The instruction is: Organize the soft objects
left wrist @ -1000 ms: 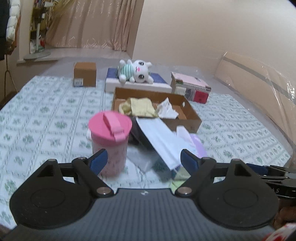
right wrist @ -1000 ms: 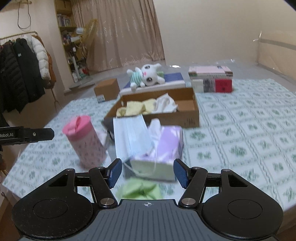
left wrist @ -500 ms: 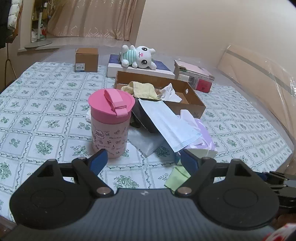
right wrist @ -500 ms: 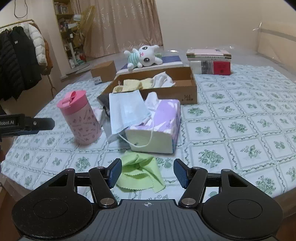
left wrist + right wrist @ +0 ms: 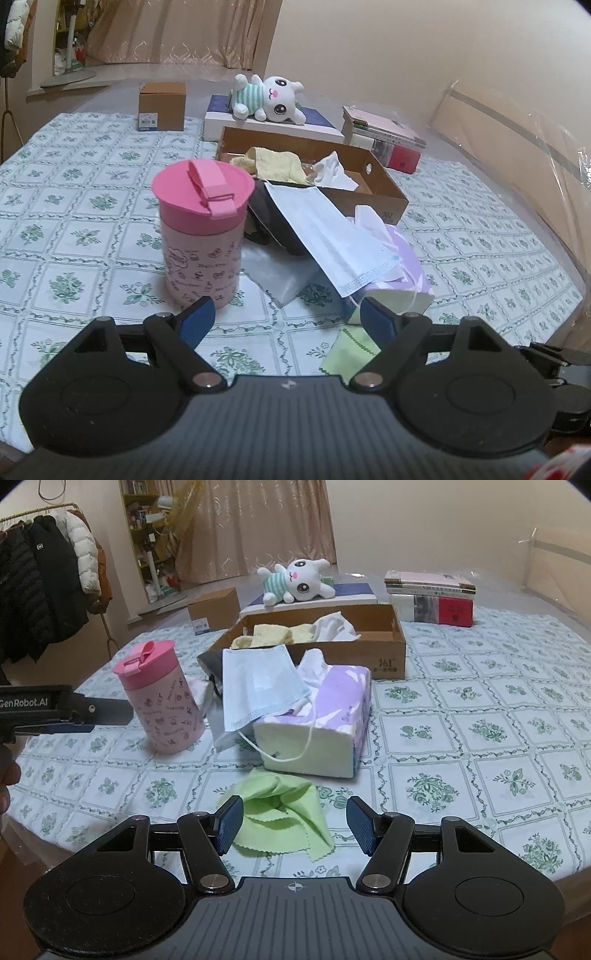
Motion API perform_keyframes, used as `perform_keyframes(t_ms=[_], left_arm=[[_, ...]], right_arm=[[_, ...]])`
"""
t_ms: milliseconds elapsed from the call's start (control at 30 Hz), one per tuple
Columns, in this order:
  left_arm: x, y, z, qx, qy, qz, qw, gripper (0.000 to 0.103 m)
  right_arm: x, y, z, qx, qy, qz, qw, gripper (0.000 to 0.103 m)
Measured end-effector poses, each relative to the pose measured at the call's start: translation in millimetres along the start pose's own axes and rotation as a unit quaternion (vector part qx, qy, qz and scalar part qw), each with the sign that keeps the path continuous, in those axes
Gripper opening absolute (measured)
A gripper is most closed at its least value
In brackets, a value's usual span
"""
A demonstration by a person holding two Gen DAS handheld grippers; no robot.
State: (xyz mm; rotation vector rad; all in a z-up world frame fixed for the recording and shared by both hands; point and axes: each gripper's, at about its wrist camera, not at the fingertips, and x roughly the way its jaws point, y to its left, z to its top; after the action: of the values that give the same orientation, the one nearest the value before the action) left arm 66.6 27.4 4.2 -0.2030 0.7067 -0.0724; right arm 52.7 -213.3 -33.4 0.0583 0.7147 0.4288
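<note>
A crumpled green cloth (image 5: 280,808) lies on the table just ahead of my open, empty right gripper (image 5: 295,825); it also shows in the left wrist view (image 5: 349,349). A blue face mask (image 5: 258,686) is draped over a purple tissue pack (image 5: 325,723). The cardboard box (image 5: 388,653) behind holds a yellow cloth (image 5: 273,635) and a white cloth (image 5: 336,627). A plush bunny (image 5: 295,581) lies further back. My left gripper (image 5: 284,317) is open and empty, near a pink cup (image 5: 203,232).
A dark object (image 5: 273,221) lies under the mask beside the pink cup (image 5: 162,698). A small brown box (image 5: 161,106), a flat white-and-blue box (image 5: 273,125) and a stack of books (image 5: 432,598) stand at the back. The table edge is close to both grippers.
Both grippers have pulled back and up from the pile. The green cloth, once hidden under the right gripper, now lies fully in view ahead of it. Both stay open.
</note>
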Motion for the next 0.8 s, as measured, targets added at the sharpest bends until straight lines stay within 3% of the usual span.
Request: perform_keyframes(t_ms=[333, 600, 800], left_arm=[[47, -14, 5, -0.011, 0.026, -0.029, 0.9992, 0.077], [85, -28, 10, -0.007, 0.042, -0.047, 0.998, 0.056], [115, -24, 13, -0.042, 0.058, -0.061, 0.9955, 0.037]], right_arm=[[19, -12, -5, 0.004, 0.016, -0.001, 1.0, 0.062], [41, -23, -11, 0.012, 0.036, 0.001, 0.999, 0.062], [54, -26, -11, 0.009, 0.041, -0.002, 0.999, 0.062]])
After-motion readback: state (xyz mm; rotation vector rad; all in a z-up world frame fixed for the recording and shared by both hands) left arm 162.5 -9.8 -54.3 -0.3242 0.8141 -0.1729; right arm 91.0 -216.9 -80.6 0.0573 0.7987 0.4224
